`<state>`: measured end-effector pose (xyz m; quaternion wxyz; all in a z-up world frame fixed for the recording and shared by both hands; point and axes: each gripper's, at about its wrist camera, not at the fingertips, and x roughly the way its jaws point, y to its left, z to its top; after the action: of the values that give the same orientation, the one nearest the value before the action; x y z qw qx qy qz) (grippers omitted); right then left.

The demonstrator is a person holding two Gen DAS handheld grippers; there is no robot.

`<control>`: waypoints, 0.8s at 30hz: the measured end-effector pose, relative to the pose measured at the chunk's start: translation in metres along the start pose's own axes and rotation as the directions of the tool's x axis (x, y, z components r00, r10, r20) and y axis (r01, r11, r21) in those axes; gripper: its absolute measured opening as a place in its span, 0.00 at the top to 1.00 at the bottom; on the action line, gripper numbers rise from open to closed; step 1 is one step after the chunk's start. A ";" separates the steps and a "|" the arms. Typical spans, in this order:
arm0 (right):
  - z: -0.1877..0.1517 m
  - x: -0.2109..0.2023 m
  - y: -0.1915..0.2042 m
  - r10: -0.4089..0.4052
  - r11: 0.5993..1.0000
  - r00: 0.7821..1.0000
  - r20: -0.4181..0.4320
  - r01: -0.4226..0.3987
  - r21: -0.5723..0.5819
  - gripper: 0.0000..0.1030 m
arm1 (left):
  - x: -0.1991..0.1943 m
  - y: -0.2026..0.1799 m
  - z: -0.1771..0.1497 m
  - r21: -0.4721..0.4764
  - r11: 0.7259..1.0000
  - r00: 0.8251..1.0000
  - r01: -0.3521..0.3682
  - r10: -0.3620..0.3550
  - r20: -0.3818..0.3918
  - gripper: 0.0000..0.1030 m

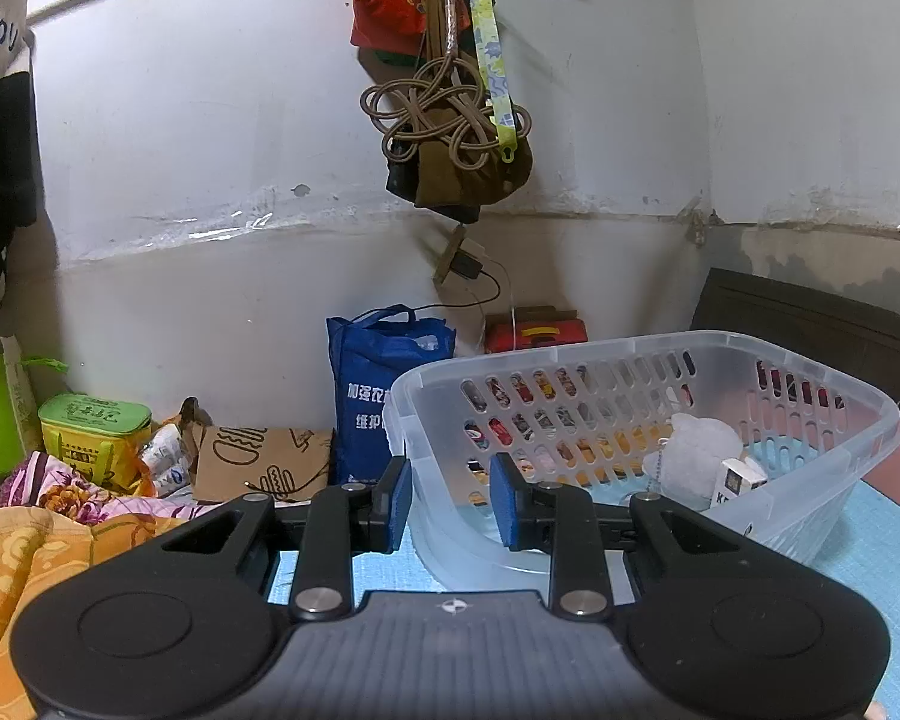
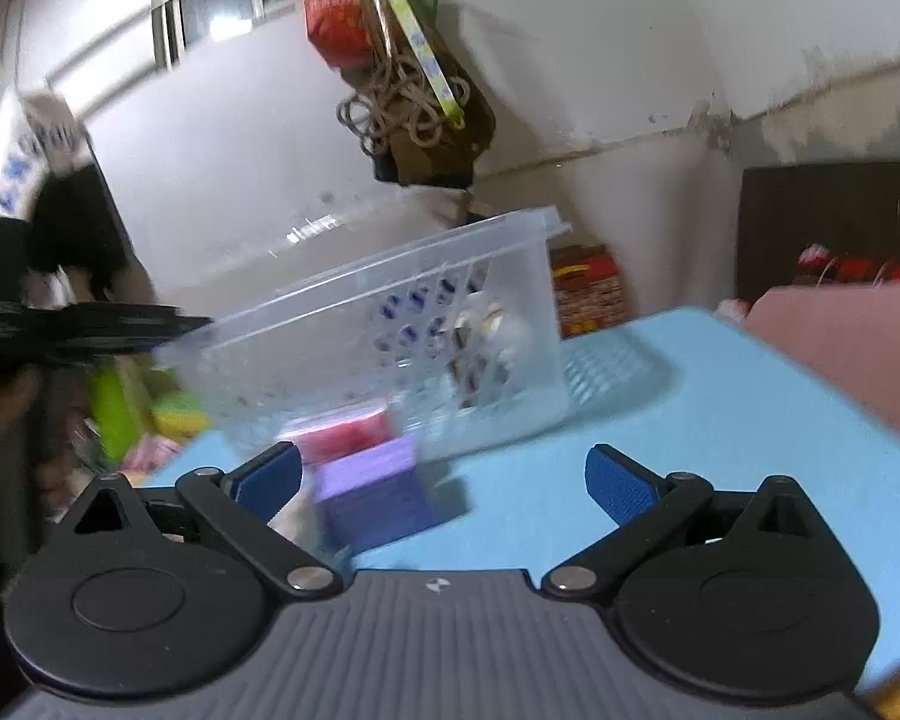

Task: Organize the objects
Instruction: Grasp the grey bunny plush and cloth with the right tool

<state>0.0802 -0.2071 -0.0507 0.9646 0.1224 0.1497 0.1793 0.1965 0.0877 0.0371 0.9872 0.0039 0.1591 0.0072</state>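
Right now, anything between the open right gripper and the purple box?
Nothing visible. The purple box sits on the blue mat just ahead of the right gripper, nearer its left finger. The basket lies behind the box.

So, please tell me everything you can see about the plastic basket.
The basket is clear, thin-looking plastic with rows of oval holes in its walls and a wide rolled rim. It looks tilted on the blue mat, most clearly in the blurred right wrist view. Inside lie a white plush toy and a small white box. The left gripper has its fingers on either side of the near rim, seemingly gripping it. A purple box sits just outside it.
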 end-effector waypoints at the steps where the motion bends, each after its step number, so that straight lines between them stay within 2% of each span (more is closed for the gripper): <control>1: -0.006 -0.003 -0.001 0.038 0.999 0.999 0.001 -0.038 0.014 0.00 | 0.000 0.000 0.000 0.001 1.000 1.000 -0.001 0.001 0.000 0.68; 2: -0.008 -0.005 0.000 0.067 0.998 0.998 -0.004 -0.067 0.012 0.04 | 0.000 0.000 0.000 0.001 1.000 1.000 -0.002 0.002 0.001 0.68; 3: -0.011 -0.003 0.004 0.084 0.996 0.996 -0.022 -0.084 -0.006 0.14 | 0.000 0.000 0.000 0.001 1.000 1.000 -0.002 0.002 0.001 0.68; 5: -0.014 0.004 0.013 0.092 0.994 0.994 -0.064 -0.095 -0.051 0.24 | 0.000 0.000 0.000 0.003 1.000 1.000 -0.002 0.002 0.001 0.68; 8: -0.019 0.008 0.021 0.126 0.989 0.988 -0.084 -0.132 -0.064 0.25 | 0.000 0.000 0.000 0.003 1.000 1.000 -0.003 0.003 0.001 0.68; 11: -0.027 0.018 0.030 0.114 0.986 0.986 -0.119 -0.127 -0.112 0.27 | 0.000 0.000 0.000 0.003 1.000 1.000 -0.003 0.003 0.001 0.68; 14: -0.033 0.020 0.031 0.161 0.981 0.978 -0.130 -0.173 -0.089 0.27 | 0.000 0.000 0.000 0.004 1.000 1.000 -0.003 0.003 0.001 0.68; 16: -0.037 0.022 0.040 0.152 0.975 0.980 -0.132 -0.170 -0.143 0.28 | 0.000 -0.001 0.000 0.003 1.000 1.000 -0.003 0.003 0.001 0.68; 17: -0.038 0.022 0.042 0.151 0.973 0.980 -0.130 -0.171 -0.157 0.33 | 0.000 0.000 0.000 0.004 1.000 1.000 -0.003 0.003 0.001 0.68; 18: -0.039 0.021 0.042 0.173 0.970 0.976 -0.133 -0.193 -0.147 0.48 | 0.000 0.000 0.000 0.004 1.000 1.000 -0.003 0.003 0.001 0.68; 19: -0.037 0.021 0.039 0.204 0.967 0.969 -0.142 -0.222 -0.126 0.54 | 0.000 0.000 0.000 0.005 1.000 1.000 -0.002 0.002 0.001 0.68; 20: -0.036 0.021 0.037 0.215 0.966 0.965 -0.147 -0.232 -0.110 0.55 | 0.000 0.000 0.001 0.005 1.000 1.000 -0.002 0.002 0.001 0.68; 24: -0.033 0.012 0.035 0.173 0.971 0.977 -0.121 -0.190 -0.143 0.62 | 0.000 0.000 0.001 0.005 1.000 1.000 -0.002 0.002 0.001 0.68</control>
<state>0.0688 -0.1653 -0.0743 0.9412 0.0510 0.1756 0.2841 0.1965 0.0876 0.0379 0.9873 0.0065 0.1587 0.0075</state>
